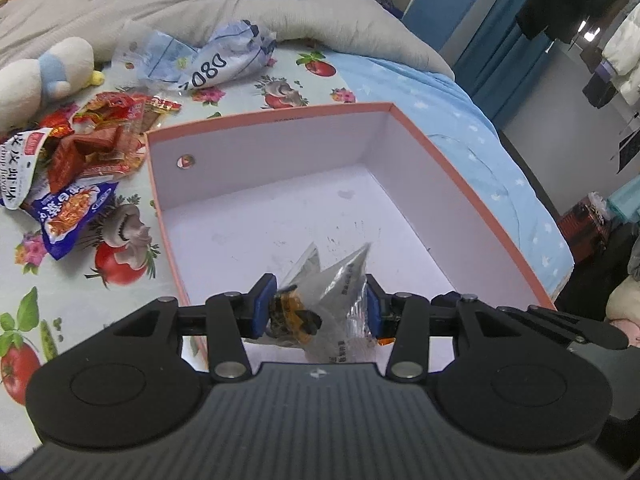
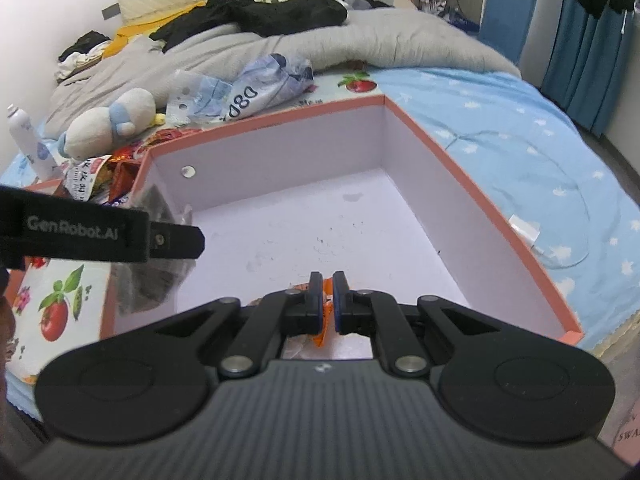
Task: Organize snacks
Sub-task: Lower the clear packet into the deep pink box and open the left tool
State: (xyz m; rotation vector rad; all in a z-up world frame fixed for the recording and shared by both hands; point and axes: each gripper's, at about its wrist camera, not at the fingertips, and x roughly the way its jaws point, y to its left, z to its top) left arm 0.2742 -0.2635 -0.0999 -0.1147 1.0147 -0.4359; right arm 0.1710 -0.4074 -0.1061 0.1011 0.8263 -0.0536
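A pink-rimmed cardboard box point(image 1: 272, 114) with a white inside lies open on the bed, its floor bare. My left gripper point(image 1: 318, 304) hangs over the box's near edge, its blue pads shut on a bunch of clear snack packets point(image 1: 340, 280) with dark and orange contents. From the right wrist view, those packets point(image 2: 148, 280) dangle at the box's point(image 2: 260, 120) left wall under the left gripper's finger point(image 2: 172, 240). My right gripper point(image 2: 327, 300) is over the near part of the box, shut on a thin orange snack packet point(image 2: 326, 312), mostly hidden by the pads.
Left of the box lies a pile of red, white and blue snack packets point(image 1: 80, 160). Behind it are a crumpled plastic bag point(image 1: 208, 56), a plush toy point(image 1: 44, 76), a grey duvet point(image 1: 320, 12) and dark clothes. A white bottle point(image 2: 24, 136) stands at far left. The bed drops off to the right.
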